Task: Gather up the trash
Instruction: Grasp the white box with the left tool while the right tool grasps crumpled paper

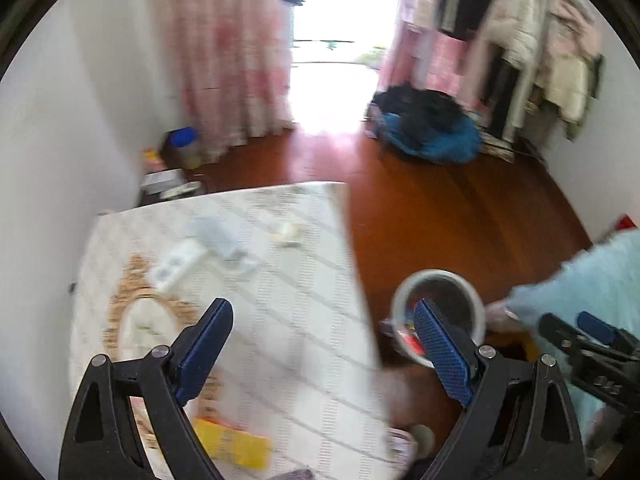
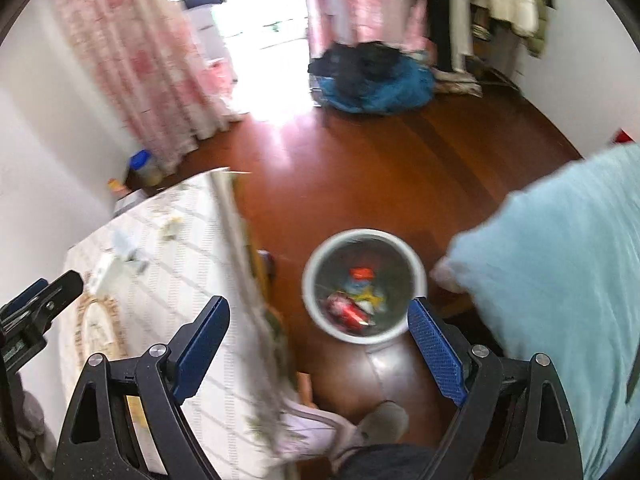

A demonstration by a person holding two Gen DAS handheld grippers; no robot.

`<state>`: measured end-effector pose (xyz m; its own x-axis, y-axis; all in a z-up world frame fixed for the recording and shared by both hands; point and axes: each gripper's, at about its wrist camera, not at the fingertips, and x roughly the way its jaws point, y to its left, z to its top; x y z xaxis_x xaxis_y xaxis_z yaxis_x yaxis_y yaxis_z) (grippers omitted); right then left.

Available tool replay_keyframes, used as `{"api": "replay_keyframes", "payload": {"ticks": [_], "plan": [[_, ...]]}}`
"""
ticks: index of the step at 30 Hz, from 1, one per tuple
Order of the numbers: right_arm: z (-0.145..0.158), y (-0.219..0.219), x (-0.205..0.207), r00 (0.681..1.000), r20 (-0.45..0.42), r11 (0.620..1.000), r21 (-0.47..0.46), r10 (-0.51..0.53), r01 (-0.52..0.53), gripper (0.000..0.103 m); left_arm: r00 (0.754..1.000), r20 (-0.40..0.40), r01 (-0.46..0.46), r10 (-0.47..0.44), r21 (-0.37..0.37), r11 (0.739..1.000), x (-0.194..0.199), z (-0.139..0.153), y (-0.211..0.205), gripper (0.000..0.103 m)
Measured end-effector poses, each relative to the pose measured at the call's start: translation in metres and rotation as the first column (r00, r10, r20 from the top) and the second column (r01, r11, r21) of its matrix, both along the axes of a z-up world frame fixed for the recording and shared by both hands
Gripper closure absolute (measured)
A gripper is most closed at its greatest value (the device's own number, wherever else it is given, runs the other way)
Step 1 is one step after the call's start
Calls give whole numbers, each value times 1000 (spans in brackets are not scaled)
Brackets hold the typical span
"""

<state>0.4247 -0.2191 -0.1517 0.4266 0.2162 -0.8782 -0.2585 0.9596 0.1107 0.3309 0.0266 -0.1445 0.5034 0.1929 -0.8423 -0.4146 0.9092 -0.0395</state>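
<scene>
Both views blurred. Left gripper (image 1: 322,350) is hanging over the right edge of the table (image 1: 280,320), jaws spread wide apart, nothing between them. Right gripper (image 2: 318,346) is hovering above the floor (image 2: 360,168) beside the table, jaws likewise wide apart and gripping nothing.

White-rimmed trash bin (image 2: 364,286) is standing on the wooden floor just right of the table edge. Inside it: red wrapper (image 2: 350,312) and other mixed scraps, too blurred to sort. In the left view the bin (image 1: 438,312) is showing partly behind the right finger.

On the patterned tablecloth, trash is lying loose: crumpled clear plastic (image 1: 218,236) near the middle, a pale crumpled wad (image 1: 290,234) further toward the far edge, a white flat box (image 1: 176,266) touching the plastic, a yellow packet (image 1: 236,446) at the near edge. All well apart from both grippers.

Pale blue sleeve (image 2: 560,280) is filling the right side. Blue and black clothes heap (image 1: 428,126) is lying on the far floor near pink curtains (image 1: 224,52).
</scene>
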Motion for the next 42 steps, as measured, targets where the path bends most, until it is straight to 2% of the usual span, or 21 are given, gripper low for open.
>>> {"api": "replay_keyframes", "payload": {"ticks": [3, 5, 6, 10, 12, 17, 24, 26, 27, 28, 29, 31, 32, 34, 36, 37, 42], "plan": [[-3, 52, -2, 996, -9, 995, 31, 93, -92, 13, 996, -41, -75, 77, 43, 996, -16, -17, 47, 11], [-11, 92, -4, 987, -20, 986, 44, 161, -160, 28, 990, -82, -110, 118, 93, 990, -25, -35, 81, 11], [-19, 117, -2, 979, -38, 979, 48, 201, -199, 40, 985, -111, -116, 130, 124, 985, -25, -47, 99, 11], [-51, 191, 12, 957, -69, 959, 20, 283, -283, 43, 969, -217, -76, 118, 194, 978, -20, -90, 152, 11], [-72, 227, 27, 949, -92, 953, -9, 301, -303, 42, 958, -276, -17, 77, 215, 976, -8, -113, 169, 11], [-118, 279, 72, 944, -166, 954, -45, 286, -297, 42, 916, -400, 102, -39, 137, 985, 26, -168, 200, 11], [-168, 303, 122, 944, -258, 977, 1, 207, -214, 42, 885, -444, 183, -142, 51, 982, 51, -199, 203, 11], [-180, 308, 130, 941, -280, 981, 16, 190, -193, 42, 880, -449, 195, -155, 45, 980, 53, -203, 200, 14], [-185, 309, 133, 939, -292, 983, 23, 181, -182, 42, 880, -450, 196, -155, 47, 980, 54, -204, 199, 19], [-190, 309, 136, 937, -303, 985, 33, 173, -172, 42, 880, -448, 194, -158, 36, 980, 54, -206, 198, 34], [-194, 309, 137, 935, -310, 985, 44, 171, -165, 42, 887, -433, 187, -162, 16, 982, 53, -204, 200, 43], [-202, 310, 140, 931, -325, 986, 68, 165, -151, 44, 893, -424, 172, -148, 19, 985, 54, -202, 201, 49], [-205, 310, 141, 928, -336, 987, 79, 161, -142, 48, 894, -424, 173, -147, 22, 985, 53, -201, 199, 52], [-211, 310, 140, 919, -361, 986, 113, 159, -126, 78, 903, -411, 151, -124, 34, 988, 50, -197, 200, 55], [-212, 309, 137, 918, -362, 985, 124, 161, -123, 87, 914, -393, 125, -98, 44, 991, 45, -191, 199, 56], [-209, 308, 134, 923, -347, 984, 130, 163, -125, 90, 921, -381, 109, -82, 50, 993, 41, -185, 199, 56], [-182, 302, 117, 940, -283, 977, 143, 193, -157, 90, 946, -323, 44, -23, 58, 997, 22, -159, 194, 56]]}}
